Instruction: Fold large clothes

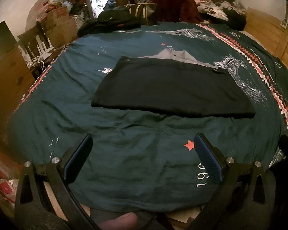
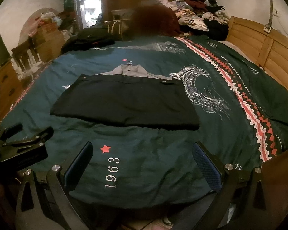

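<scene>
Holding both tongs, left and right, spread wide and empty, we see the dark garment lying ahead crosswise on the bedspread; neither looks nearer.

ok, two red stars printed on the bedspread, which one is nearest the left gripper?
The red star beside the "1963" print, just inside the left gripper's right finger. The other star lies far off, beyond the black garment.

Dim bedroom — teal-covered bed, wooden headboard (right), stacked cardboard boxes by pale walls.
</scene>
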